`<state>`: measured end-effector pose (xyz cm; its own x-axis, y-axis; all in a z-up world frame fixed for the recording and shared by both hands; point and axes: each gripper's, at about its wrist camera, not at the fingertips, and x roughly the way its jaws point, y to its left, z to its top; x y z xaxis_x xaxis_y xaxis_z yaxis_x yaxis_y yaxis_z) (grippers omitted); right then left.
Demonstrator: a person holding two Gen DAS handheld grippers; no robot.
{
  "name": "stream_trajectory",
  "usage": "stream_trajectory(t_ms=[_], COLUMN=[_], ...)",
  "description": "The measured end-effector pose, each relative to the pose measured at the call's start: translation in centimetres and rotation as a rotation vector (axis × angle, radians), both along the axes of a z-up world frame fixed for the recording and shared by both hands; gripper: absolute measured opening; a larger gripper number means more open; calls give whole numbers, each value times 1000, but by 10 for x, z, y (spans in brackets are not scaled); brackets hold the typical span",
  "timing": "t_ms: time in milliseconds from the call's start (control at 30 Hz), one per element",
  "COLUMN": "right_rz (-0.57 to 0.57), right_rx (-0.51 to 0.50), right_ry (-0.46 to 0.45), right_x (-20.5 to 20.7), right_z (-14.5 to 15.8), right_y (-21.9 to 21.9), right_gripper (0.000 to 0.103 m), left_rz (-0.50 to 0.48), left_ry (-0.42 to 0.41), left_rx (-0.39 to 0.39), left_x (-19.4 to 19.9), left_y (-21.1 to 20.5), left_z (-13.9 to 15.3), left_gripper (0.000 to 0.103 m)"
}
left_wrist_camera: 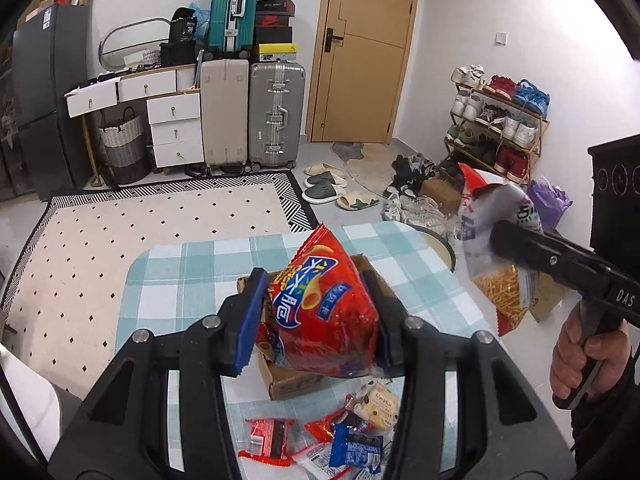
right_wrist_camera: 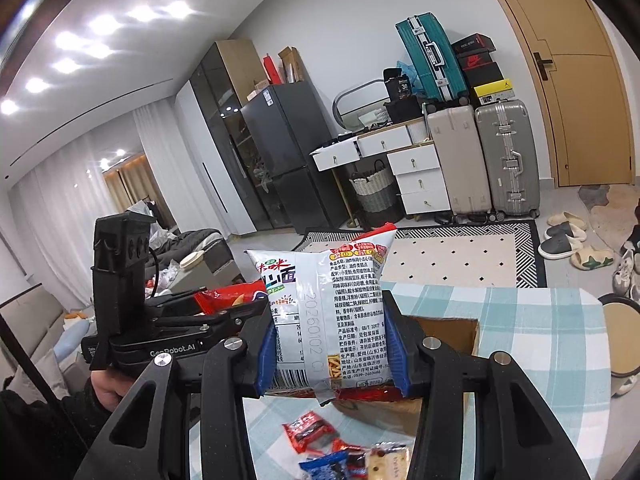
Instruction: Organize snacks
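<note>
The left gripper (left_wrist_camera: 318,316) has its blue-padded fingers (left_wrist_camera: 249,320) closed on a red chip bag (left_wrist_camera: 324,312), which hangs pinched between them above the checked counter (left_wrist_camera: 192,264). At about three o'clock from it in the left wrist view, the right gripper (right_wrist_camera: 334,350) holds a white noodle-snack bag (right_wrist_camera: 324,304) upright, its fingers (right_wrist_camera: 267,354) pressing both sides of the pack near its lower end. Below both bags sits an open cardboard box (right_wrist_camera: 452,334) on the counter. At six o'clock from the box, nearer the person, small wrapped snacks (left_wrist_camera: 320,436) lie loose on the cloth: red packets, a blue one and a pale biscuit pack. A hand (left_wrist_camera: 580,356) grips the right gripper's handle.
</note>
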<state>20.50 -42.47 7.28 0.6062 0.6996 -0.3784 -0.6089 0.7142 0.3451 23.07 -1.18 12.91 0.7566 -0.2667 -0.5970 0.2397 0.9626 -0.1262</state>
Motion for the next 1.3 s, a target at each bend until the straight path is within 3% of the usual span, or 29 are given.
stream_trajectory(t_ms=[267,567,933,1300], right_rz=[1,-1,-7,-26], right_rx=[-42,-86,-145,-207], right_ry=[29,100,183,270], right_x=[46,98,139,167], right_z=[-15,-63,-122,-179], right_y=[12,21,25,40], right_gripper=[46,46,46,46], left_rz=[-1,-14,-21,5], left_ry=[61,145,228,266], left_rx=[36,57,66,33], left_x=[63,125,170,195], left_y=[-17,-30,-32,-20], left_z=[-21,-82,-156,-201], left_gripper=[44,44,44,46])
